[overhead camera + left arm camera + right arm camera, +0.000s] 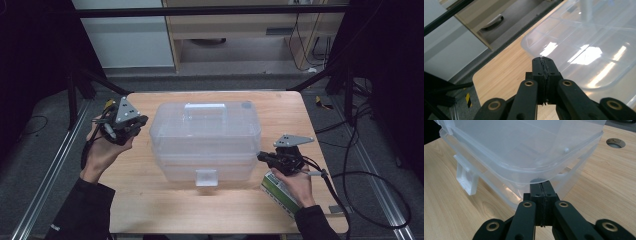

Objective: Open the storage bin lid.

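A clear plastic storage box (205,140) with a lid, a top handle (205,107) and a white front latch (206,177) stands in the middle of the wooden table (150,200). My left gripper (145,120) is held at the box's left side, level with the lid. In the left gripper view its jaws (543,60) are shut on nothing, pointing at the lid (586,50) edge. My right gripper (261,156) sits at the box's right front corner. Its jaws (541,185) are also shut and empty, with the tips right under the lid rim (524,150). Whether they touch it is unclear.
A green and white carton (280,192) lies under my right hand near the table's front right. A round cable hole (615,142) is in the tabletop behind the box. Cables (360,175) trail off the right edge. A cabinet and metal frame stand beyond the table.
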Demonstrator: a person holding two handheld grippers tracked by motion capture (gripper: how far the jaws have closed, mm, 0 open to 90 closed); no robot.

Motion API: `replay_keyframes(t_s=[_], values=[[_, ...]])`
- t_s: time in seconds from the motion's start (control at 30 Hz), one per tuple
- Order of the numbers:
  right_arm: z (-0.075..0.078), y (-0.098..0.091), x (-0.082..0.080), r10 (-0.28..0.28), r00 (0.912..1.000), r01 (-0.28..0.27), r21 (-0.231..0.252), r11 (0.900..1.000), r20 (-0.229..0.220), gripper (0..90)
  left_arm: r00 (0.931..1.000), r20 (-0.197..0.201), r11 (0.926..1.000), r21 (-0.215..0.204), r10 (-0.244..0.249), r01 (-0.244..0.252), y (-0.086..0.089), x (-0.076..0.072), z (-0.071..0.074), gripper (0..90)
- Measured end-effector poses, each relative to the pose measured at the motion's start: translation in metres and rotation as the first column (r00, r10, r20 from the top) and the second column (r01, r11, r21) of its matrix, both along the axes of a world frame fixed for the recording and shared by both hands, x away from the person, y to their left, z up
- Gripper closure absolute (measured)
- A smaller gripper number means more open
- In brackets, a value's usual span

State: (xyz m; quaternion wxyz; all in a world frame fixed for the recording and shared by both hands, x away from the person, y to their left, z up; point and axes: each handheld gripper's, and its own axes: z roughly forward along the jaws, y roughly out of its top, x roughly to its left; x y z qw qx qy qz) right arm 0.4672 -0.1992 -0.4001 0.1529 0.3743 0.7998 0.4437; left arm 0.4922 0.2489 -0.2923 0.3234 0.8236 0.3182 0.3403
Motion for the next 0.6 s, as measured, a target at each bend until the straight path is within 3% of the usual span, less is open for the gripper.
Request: replay_keyframes(t_s=[0.1,0.2,0.33,0.4,0.6], values=[[0.0,0.0,0.0,-0.002,1.0,0.002,0.0,1.0,0.0,90.0,0.9995,0.021,0.9987,-0.047,0.023,-0.022,0.008,-0.004,-0.005,89.3],[0.0,0.001,-0.001,-0.006,1.0,0.006,-0.003,1.0,0.002,90.0,0.9974,0.014,0.9943,-0.082,0.07,-0.069,0.016,-0.012,-0.014,89.4],[0.0,0.001,-0.001,-0.008,1.0,0.008,-0.002,1.0,0.002,90.0,0.9958,-0.001,0.9867,-0.135,0.092,-0.091,0.027,-0.018,-0.031,89.4],[0.0,0.001,-0.001,-0.011,0.9999,0.011,-0.004,0.9999,0.004,90.0,0.9936,-0.034,0.98,-0.165,0.107,-0.112,0.03,-0.023,-0.042,89.4],[0.0,0.001,-0.001,-0.01,0.9999,0.01,0.002,0.9999,0.008,90.0,0.9902,-0.091,0.9731,-0.195,0.106,-0.122,0.035,-0.029,-0.072,89.4]])
